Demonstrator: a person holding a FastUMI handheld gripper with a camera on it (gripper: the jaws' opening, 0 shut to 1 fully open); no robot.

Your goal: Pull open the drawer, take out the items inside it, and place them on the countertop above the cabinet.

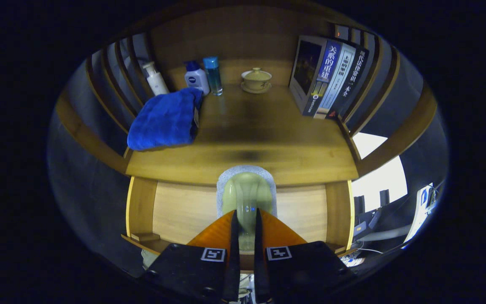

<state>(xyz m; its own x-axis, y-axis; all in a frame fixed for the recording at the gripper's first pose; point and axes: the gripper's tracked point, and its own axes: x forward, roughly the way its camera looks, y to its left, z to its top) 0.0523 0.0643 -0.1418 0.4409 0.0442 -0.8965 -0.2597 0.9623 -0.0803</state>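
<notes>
The hand-held gripper (246,226) was clamped, fingers nearly together, on a pale green sponge (246,194) with a grey scouring back, held just above the open drawer (184,211) before the bench (268,143); it looked light, soft and squashy, its long axis running away along the fingers.

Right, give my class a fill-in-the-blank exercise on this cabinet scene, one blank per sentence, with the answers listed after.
1. The folded towel lying on the countertop is ____ in colour.
2. The lidded cup at the back of the countertop stands on a ____.
3. The gripper has both fingers pressed on a pale ____ item.
4. The drawer below the countertop is ____.

Missing words: blue; saucer; green; open.
</notes>
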